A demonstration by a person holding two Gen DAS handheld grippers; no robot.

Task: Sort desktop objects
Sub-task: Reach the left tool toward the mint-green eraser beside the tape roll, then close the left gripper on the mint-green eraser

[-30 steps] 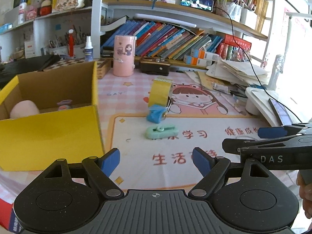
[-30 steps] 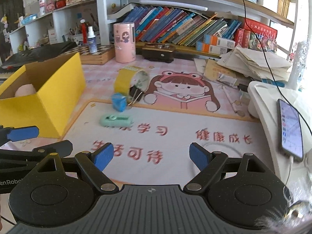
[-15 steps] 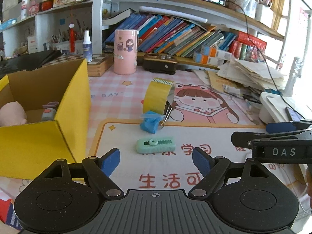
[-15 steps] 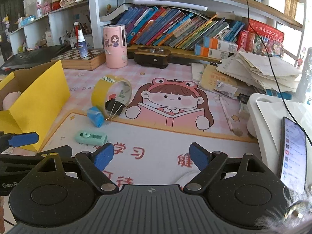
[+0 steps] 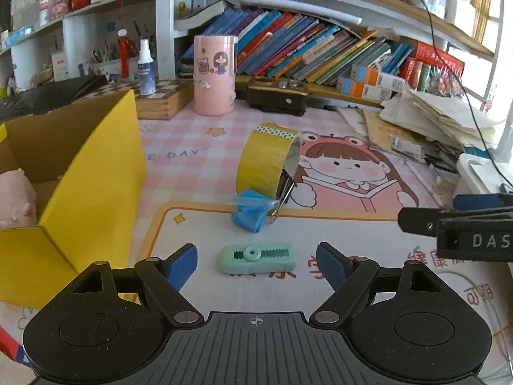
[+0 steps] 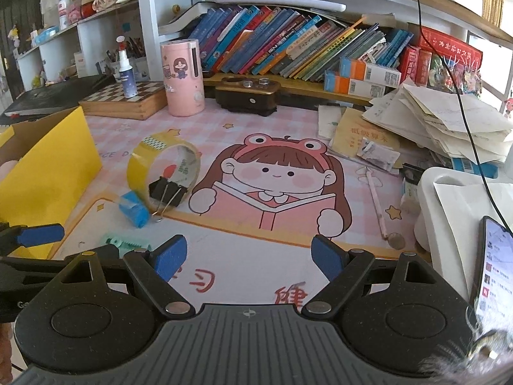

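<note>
A mint green utility knife [image 5: 256, 258] lies flat on the desk mat, between my left gripper's [image 5: 256, 264] open fingers. Behind it lie a blue wrapped object [image 5: 251, 210], a black binder clip [image 5: 284, 187] and an upright yellow tape roll [image 5: 266, 160]. The yellow cardboard box [image 5: 96, 186] stands at the left with a pink plush [image 5: 14, 200] inside. In the right wrist view my right gripper [image 6: 248, 258] is open and empty over the mat; the tape roll [image 6: 160, 166], the binder clip [image 6: 166, 192], the blue object [image 6: 134, 213] and the knife [image 6: 128, 242] lie to its left.
A pink cylinder holder [image 5: 214, 75], a black device [image 5: 277, 96] and a wooden chess box [image 5: 160, 98] stand at the back under book shelves. Stacked papers [image 6: 449, 122], a white stand [image 6: 461, 199] and a phone [image 6: 493, 272] are at the right.
Both grippers have moved forward and lower toward the objects. The green knife now lies between my left gripper's fingers. Nothing was taken hold of.
</note>
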